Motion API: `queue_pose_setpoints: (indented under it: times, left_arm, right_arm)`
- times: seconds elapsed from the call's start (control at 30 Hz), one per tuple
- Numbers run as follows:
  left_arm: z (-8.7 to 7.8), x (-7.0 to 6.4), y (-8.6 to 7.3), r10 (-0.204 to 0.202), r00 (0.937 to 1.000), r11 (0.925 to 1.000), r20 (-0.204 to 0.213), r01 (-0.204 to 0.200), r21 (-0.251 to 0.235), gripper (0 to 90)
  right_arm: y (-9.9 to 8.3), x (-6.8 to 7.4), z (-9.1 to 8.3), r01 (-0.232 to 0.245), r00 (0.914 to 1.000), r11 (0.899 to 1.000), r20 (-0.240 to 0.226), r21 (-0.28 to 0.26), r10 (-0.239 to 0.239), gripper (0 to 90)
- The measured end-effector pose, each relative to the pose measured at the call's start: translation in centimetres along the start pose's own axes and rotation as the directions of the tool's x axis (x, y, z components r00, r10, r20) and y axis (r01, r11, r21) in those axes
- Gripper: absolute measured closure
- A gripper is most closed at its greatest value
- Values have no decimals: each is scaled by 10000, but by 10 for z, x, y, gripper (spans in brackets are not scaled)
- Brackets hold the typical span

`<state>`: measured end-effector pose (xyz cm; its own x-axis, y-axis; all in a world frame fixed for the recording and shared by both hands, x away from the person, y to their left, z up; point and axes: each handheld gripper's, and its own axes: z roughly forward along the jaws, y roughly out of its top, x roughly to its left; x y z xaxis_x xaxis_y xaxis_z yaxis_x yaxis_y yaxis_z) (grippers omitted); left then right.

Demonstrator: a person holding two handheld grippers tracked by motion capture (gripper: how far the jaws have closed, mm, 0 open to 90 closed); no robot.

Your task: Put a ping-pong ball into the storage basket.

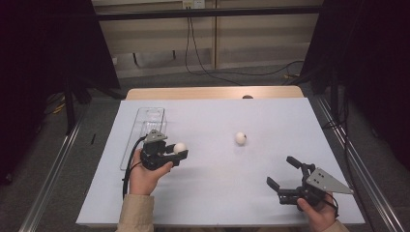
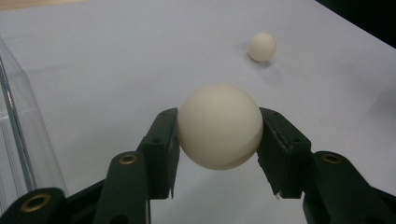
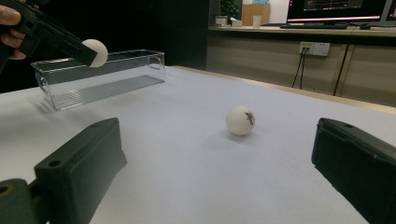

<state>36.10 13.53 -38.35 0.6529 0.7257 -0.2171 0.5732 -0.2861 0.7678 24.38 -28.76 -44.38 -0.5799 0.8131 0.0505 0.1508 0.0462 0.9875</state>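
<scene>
Carrying step, I'd say: left gripper (image 1: 180,151) has one white ball (image 1: 179,147) pinched btwn its jaws, just beside the clear tray (image 1: 143,126). Next: swing over tray & release. Right gripper (image 1: 282,173) gapes wide, nothing in it; second ball (image 1: 240,138) sits mid-table.

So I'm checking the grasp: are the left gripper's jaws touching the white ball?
Touching. The left gripper view shows the left gripper with both jaws pressed against the sides of the white ball, no gap at either side.
</scene>
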Motion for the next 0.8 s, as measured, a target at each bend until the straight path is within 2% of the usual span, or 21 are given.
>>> queue_pose_setpoints:
  times: [0.8]
  left_arm:
    - [-8, 8, -1, -137, 9995, 9999, -278, 135, -62, 510]
  right_arm:
    - [0, 0, 0, -12, 10000, 10000, -29, -19, 12, 14]
